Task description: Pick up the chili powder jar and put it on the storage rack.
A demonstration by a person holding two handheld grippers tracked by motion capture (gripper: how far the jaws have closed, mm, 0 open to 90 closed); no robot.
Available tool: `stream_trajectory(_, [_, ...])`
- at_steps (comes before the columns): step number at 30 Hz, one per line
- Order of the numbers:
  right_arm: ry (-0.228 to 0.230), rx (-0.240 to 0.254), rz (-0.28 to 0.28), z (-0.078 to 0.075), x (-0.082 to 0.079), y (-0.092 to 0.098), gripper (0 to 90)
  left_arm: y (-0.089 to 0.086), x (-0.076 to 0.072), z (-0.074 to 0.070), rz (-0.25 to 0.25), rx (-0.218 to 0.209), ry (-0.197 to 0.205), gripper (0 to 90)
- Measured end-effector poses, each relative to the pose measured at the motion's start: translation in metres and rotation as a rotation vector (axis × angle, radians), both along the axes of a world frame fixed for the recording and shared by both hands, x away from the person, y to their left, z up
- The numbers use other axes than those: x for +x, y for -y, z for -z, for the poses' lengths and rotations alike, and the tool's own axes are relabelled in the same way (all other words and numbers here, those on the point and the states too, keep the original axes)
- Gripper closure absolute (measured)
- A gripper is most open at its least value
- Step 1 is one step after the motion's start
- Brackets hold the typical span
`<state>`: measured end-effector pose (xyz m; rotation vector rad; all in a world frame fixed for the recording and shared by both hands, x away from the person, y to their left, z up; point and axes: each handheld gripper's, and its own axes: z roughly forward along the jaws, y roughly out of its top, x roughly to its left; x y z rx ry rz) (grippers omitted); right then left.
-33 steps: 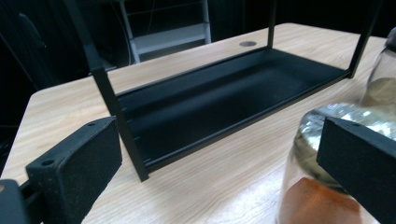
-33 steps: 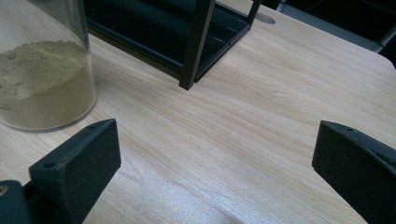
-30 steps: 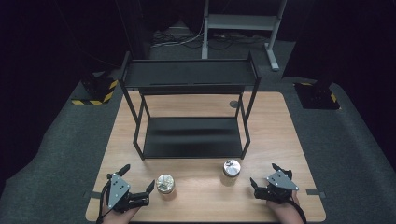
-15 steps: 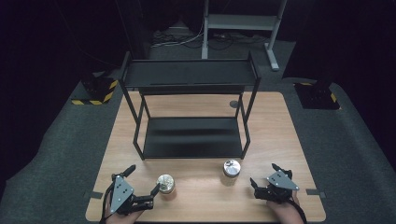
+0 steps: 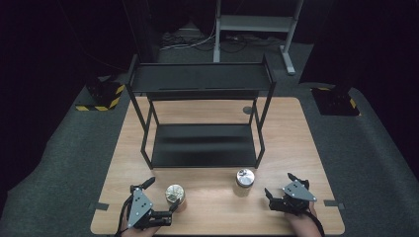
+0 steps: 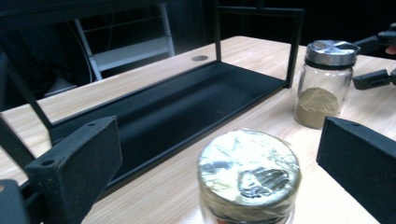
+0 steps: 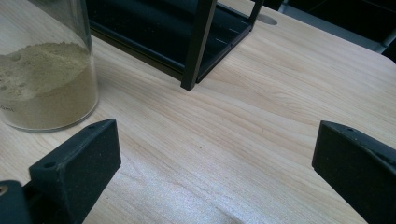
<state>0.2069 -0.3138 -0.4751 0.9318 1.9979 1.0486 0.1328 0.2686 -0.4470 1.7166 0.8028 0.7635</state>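
A small jar with a foil-covered top (image 5: 174, 195) stands near the table's front edge, left of centre. My left gripper (image 5: 162, 194) is open, and the jar (image 6: 247, 179) stands between its wide-spread jaws without touching either. A glass jar with a silver cap (image 5: 244, 178) holds tan powder and stands right of centre. It also shows in the left gripper view (image 6: 327, 84) and at the left of the right gripper view (image 7: 46, 79). My right gripper (image 5: 279, 185) is open, a short way right of this jar, with bare wood between its jaws.
A black two-tier metal rack (image 5: 202, 148) stands mid-table behind both jars, with an upper shelf (image 5: 197, 76) above the lower one. One of its legs (image 7: 196, 46) is close ahead of the right gripper. The wooden table (image 5: 291, 133) has a round hole (image 5: 247, 110) at the back.
My left gripper has shifted a little to the right, bringing its jaws around the foil-topped jar. The right gripper and both jars have stayed put.
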Motion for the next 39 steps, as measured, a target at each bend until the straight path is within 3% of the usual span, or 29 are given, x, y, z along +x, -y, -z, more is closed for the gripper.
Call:
stream_trajectory(26, [0.001, -0.005, -0.002, 0.000, 0.000, -0.001, 0.2, 0.005, 0.012, 0.013, 0.031, -0.026, -0.062, 0.7])
stream_trajectory(39, [0.003, -0.002, -0.002, 0.000, 0.000, 0.000, 0.2, 0.006, 0.017, 0.017, 0.050, -0.036, -0.082, 13.5])
